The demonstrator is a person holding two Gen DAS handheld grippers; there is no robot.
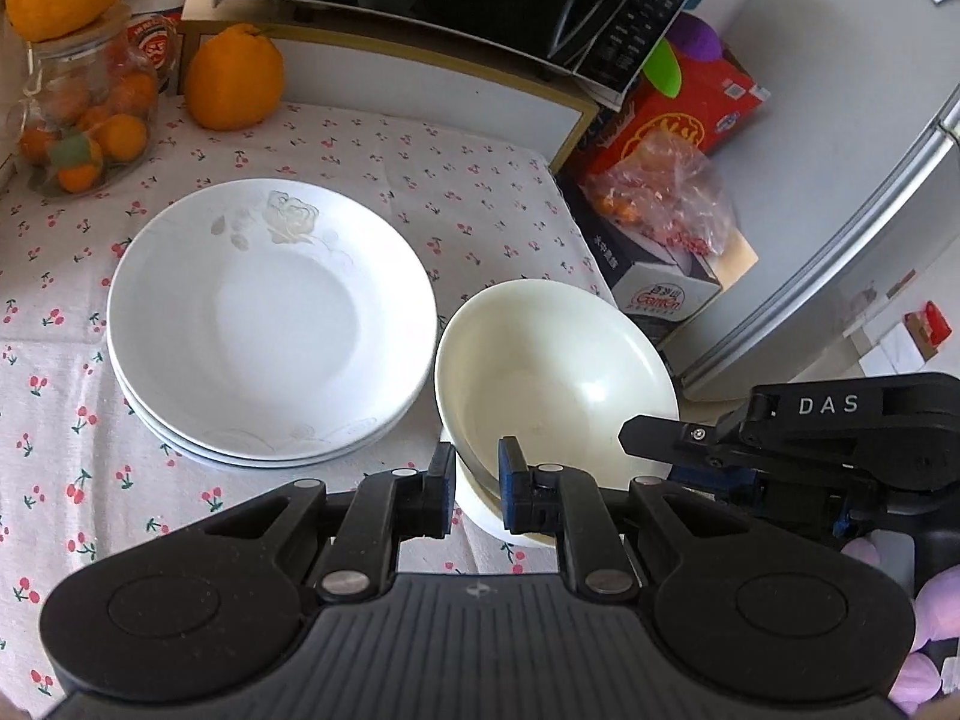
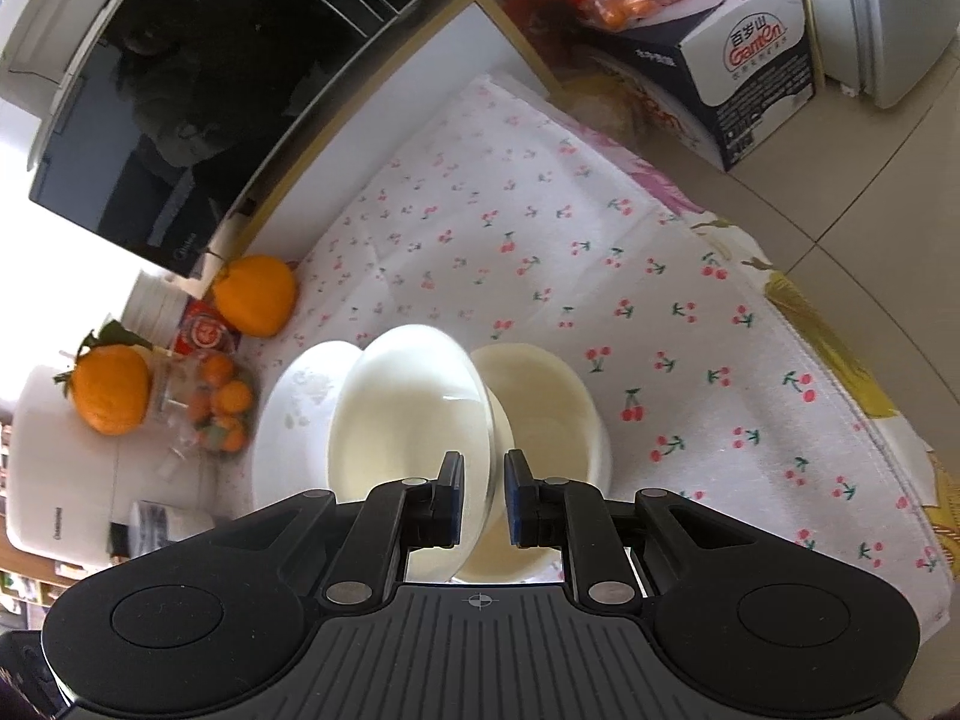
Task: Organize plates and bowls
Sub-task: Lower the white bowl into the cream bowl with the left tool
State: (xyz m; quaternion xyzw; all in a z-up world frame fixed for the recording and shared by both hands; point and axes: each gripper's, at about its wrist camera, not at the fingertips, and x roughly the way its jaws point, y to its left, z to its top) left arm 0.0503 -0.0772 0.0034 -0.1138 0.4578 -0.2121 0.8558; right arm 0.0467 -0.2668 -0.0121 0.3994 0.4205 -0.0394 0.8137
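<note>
Two grippers pinching bowl rims, left gripper point(image 1: 474, 483) clamped on cream bowl point(image 1: 558, 372), right gripper point(image 2: 483, 495) gripping tilted bowl point(image 2: 414, 408), stacked plates point(image 1: 270, 324) alongside on cherry cloth point(image 1: 480, 180)

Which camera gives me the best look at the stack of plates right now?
The left wrist view. There the stack of plates lies in full sight on the cherry-print cloth, rose pattern and stacked rims clear. In the right wrist view the stack is blurred and mostly hidden behind the tilted bowl that the right gripper grips.
</note>
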